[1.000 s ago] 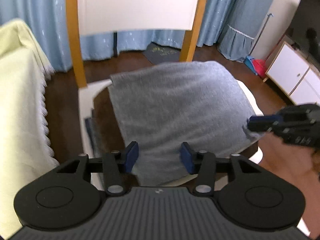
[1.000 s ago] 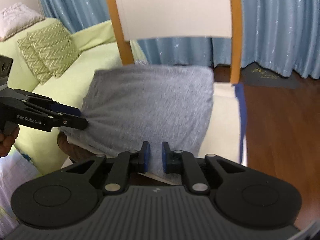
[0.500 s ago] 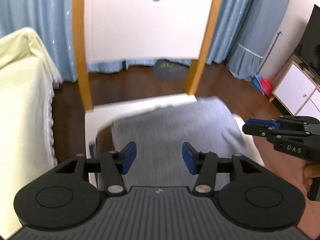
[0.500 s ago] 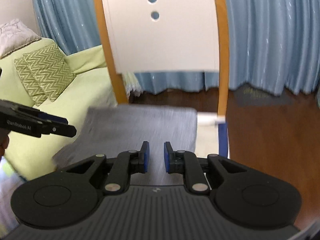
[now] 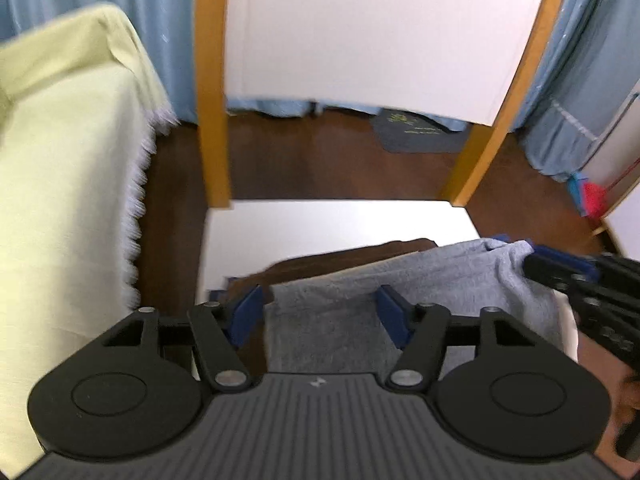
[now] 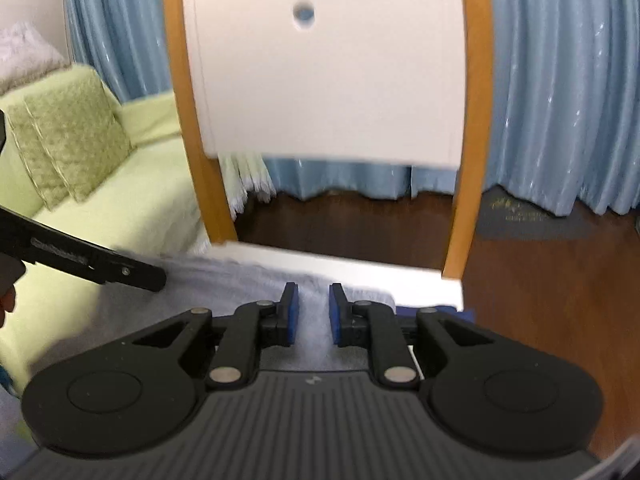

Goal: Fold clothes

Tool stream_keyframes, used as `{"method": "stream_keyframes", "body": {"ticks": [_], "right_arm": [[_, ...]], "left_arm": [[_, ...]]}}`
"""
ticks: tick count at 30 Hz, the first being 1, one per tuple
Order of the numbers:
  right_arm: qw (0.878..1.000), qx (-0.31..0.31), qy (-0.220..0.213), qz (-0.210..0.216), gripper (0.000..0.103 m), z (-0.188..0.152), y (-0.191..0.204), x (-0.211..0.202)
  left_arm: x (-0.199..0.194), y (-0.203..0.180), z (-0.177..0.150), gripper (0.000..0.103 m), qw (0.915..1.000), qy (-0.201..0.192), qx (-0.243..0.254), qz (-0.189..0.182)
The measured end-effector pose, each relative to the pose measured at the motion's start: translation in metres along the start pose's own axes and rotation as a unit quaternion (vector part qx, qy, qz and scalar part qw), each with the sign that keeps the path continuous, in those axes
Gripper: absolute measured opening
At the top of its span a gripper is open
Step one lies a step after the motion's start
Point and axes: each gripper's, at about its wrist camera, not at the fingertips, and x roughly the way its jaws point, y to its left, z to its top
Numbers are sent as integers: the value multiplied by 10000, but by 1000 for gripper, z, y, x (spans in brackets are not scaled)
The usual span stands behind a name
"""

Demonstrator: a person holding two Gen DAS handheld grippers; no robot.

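- We see the soft grey knitted cloth [image 5: 432,292] lying over the near part of the white seat of a wooden chair [image 5: 320,224], on top of a dark brown folded garment [image 5: 340,258].
- Our left gripper [image 5: 320,312] has its blue pads spread wide apart above the cloth's near edge, gripping nothing.
- In the left wrist view the right gripper [image 5: 532,264] meets the cloth's far right corner, where the fabric bunches against its tip; in its own view the right gripper [image 6: 313,312] shows a narrow gap between the pads with cloth lying in it, and we cannot tell whether it pinches.
- The chair's white back panel [image 6: 328,72] with orange-brown posts stands just behind.
- A pale green covered sofa [image 6: 120,208] sits to the left, blue curtains [image 6: 560,100] behind, over a dark wood floor [image 6: 540,300].
- Both views are motion-blurred; the cloth's near edge is hidden under the gripper bodies.
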Motion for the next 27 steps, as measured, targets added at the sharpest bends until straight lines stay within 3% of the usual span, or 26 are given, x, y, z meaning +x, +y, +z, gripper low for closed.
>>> {"method": "stream_keyframes", "body": {"ticks": [5,10,14,17,19,20,21,23,27], "right_arm": [[9997,1,152,196,17,-14,13,-37],[9976,-83,667,178,19,-43,19,-21],[9973,-168,691,185,24,-48,18,-11],[9992,-115,364,132,40,-37,20,-40],[9999,56,49,145,65,-35,23,-70],[9998,126,22,119,92,-35,24,-76],[9995,315,6,21,102,-36,27,-90],[9982,572,32,-163,102,-39,33,-108],[9940,846,-137,-687,102,-63,58,-148]], "left_arm": [[0,-12,-12,69,9990,353,-54,283],[32,-13,-38,73,9964,727,-22,438],[13,-6,-45,73,9978,400,-233,472],[-31,-5,-51,74,9970,-84,-237,733],[-59,-6,-59,76,9935,-269,-293,1064],[-68,-7,-63,76,9916,-296,-303,1222],[-75,-8,-67,77,9900,-301,-306,1344],[-93,-12,-82,80,9875,-356,-334,1497],[-133,-16,-127,81,9874,-499,-611,1369]]}}
